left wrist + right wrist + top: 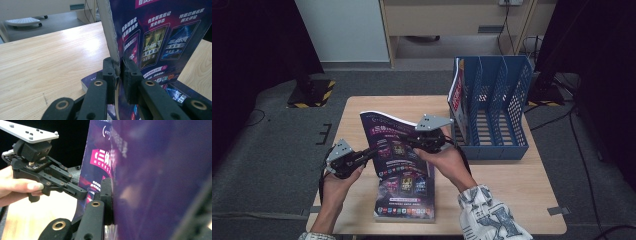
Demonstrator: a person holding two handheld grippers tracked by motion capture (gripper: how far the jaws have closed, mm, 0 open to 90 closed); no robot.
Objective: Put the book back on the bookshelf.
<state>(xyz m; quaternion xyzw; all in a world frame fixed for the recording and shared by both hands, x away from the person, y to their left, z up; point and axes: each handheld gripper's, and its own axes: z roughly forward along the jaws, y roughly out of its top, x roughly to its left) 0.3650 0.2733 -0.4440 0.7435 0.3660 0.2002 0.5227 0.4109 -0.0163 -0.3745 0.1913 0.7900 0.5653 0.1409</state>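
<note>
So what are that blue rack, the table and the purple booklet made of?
The blue rack looks like moulded plastic, judging by its perforated walls. The table shows wood grain with a light sheen, possibly laminate. The purple booklet seems to be glossy printed paper: its lifted cover bends between both claws.

An office-like recording room. A wooden counter (512, 175) stands on grey carpet (267, 150), with a blue file rack (499, 100) at two o'clock. Black curtains (247, 45) and a pale cabinet (452, 20) stand at twelve.

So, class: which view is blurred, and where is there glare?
Right gripper view: the magazine is a near, out-of-focus purple smear. Left gripper view: sharp print, with pale glare on the table. High view: dim, dark at both sides.
</note>
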